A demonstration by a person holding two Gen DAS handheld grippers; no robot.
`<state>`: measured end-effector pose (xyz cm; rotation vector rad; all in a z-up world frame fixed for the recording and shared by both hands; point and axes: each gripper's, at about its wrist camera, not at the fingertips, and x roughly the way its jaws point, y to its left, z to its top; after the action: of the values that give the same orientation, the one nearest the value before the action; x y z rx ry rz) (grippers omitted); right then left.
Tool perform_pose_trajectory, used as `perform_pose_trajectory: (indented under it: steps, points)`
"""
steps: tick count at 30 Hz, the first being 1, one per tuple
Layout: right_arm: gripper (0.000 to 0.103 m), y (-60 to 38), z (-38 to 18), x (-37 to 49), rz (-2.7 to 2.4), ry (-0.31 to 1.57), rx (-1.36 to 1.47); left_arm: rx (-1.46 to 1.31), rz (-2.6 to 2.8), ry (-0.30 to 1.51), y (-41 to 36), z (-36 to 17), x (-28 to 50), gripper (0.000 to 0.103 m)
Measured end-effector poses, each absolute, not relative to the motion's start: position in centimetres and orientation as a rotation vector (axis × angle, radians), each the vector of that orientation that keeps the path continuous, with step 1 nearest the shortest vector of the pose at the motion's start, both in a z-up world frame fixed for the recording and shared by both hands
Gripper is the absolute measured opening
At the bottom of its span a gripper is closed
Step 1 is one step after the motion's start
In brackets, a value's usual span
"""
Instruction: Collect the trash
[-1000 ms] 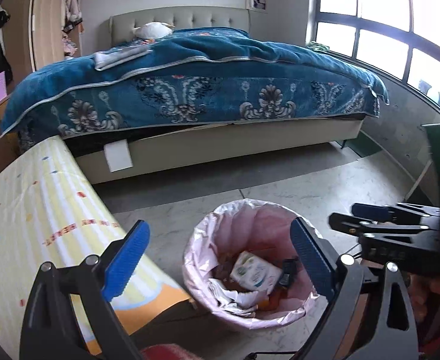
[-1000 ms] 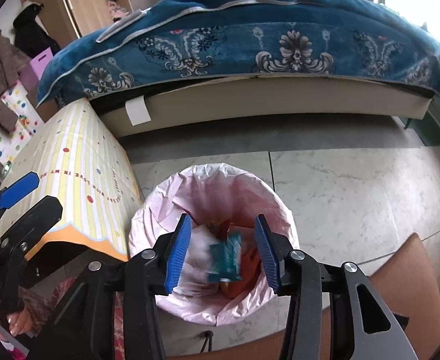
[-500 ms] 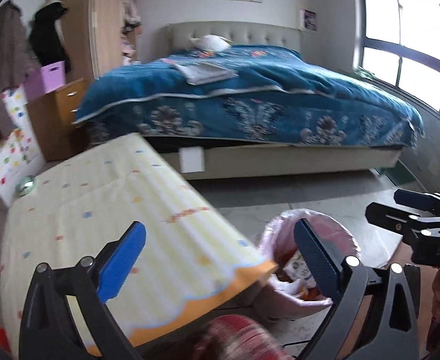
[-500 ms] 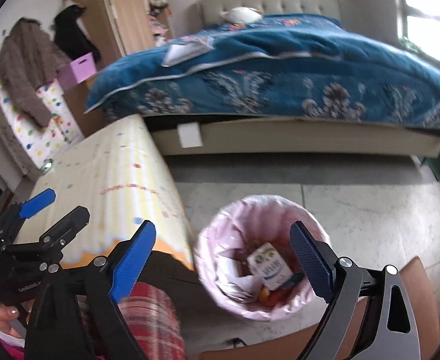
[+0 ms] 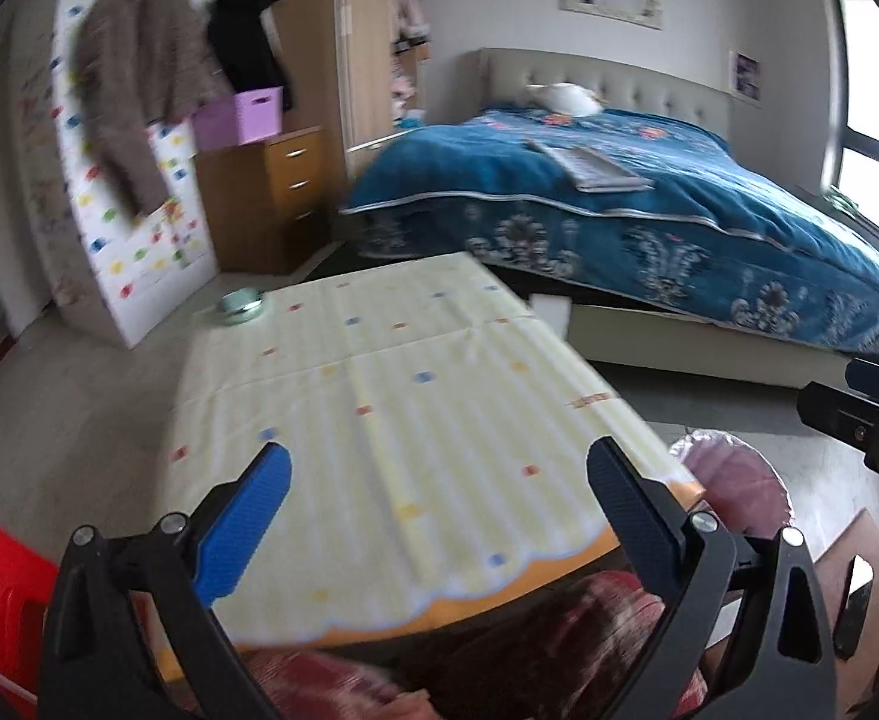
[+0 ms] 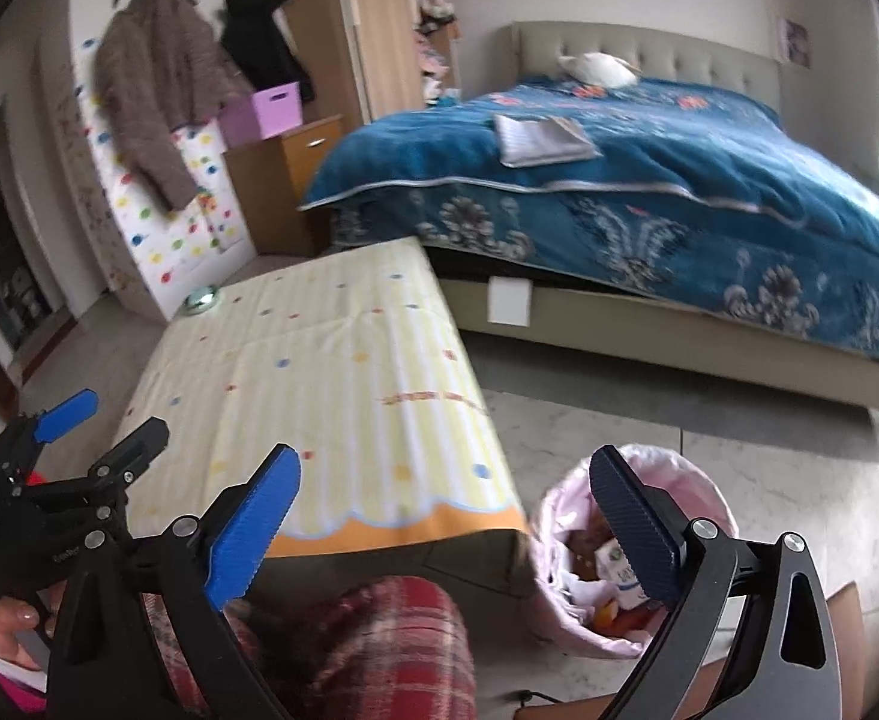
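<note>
Both your tools are empty: the left tool (image 5: 439,483) gapes wide, the right tool (image 6: 445,486) is opening. The bin (image 6: 565,531) sits lower right, beside the surface (image 6: 331,384), trash inside.

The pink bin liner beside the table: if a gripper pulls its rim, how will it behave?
The bin liner looks thin and crinkled, so probably floppy and easily torn. Trash fills only its bottom, so it should lift lightly, perhaps sagging.

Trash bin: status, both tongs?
Left tongs open, empty. Right tongs opening, nothing between. Trash bin holds litter, beside table. Nothing in the way.
</note>
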<state>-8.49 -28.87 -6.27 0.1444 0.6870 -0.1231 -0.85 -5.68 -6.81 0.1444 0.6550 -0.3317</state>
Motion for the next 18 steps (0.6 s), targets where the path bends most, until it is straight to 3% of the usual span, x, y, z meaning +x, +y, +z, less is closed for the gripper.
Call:
perform_pose_trajectory:
  steps: [18]
  points:
    - [0.096,-19.2,-1.7,-6.0,0.028,0.623,0.037,0.039,-0.059,0.691,6.1,-3.3,-1.6,0.096]
